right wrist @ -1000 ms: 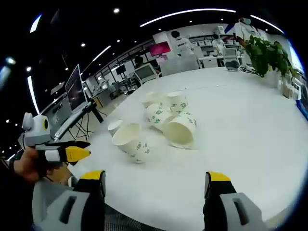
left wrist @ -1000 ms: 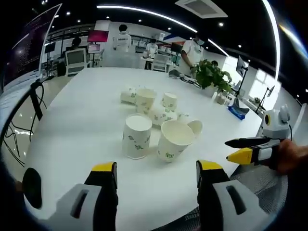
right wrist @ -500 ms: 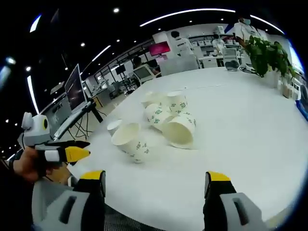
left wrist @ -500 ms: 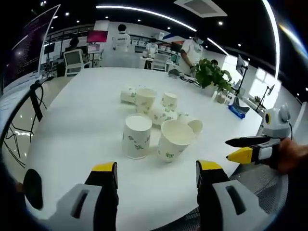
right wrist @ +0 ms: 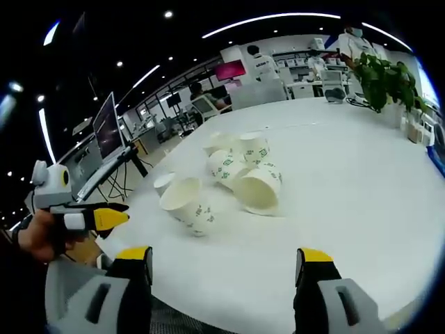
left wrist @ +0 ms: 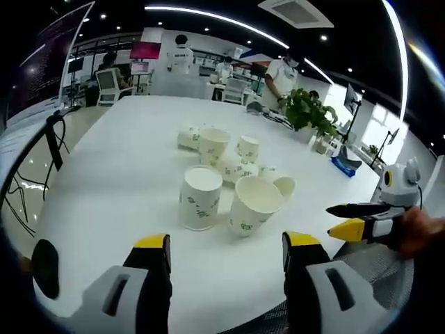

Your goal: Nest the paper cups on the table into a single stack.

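Left gripper (left wrist: 226,254) fingers wide, empty; right gripper (right wrist: 227,268) same, both off the near edge of the white bench (left wrist: 118,174). Change over the last second is negligible, just a slight camera drift in the left gripper view, cups untouched. White paper cups with green print (left wrist: 200,197) sit loose mid-bench, some upright, some tipped, none nested, so stacking hasn't started.

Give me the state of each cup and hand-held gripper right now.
Front left cup: upright, empty.
Front right cup: tilted, empty.
Back cups: scattered, some lying, unstacked.
Left hand-held gripper: open, holding nothing.
Right hand-held gripper: open, holding nothing.
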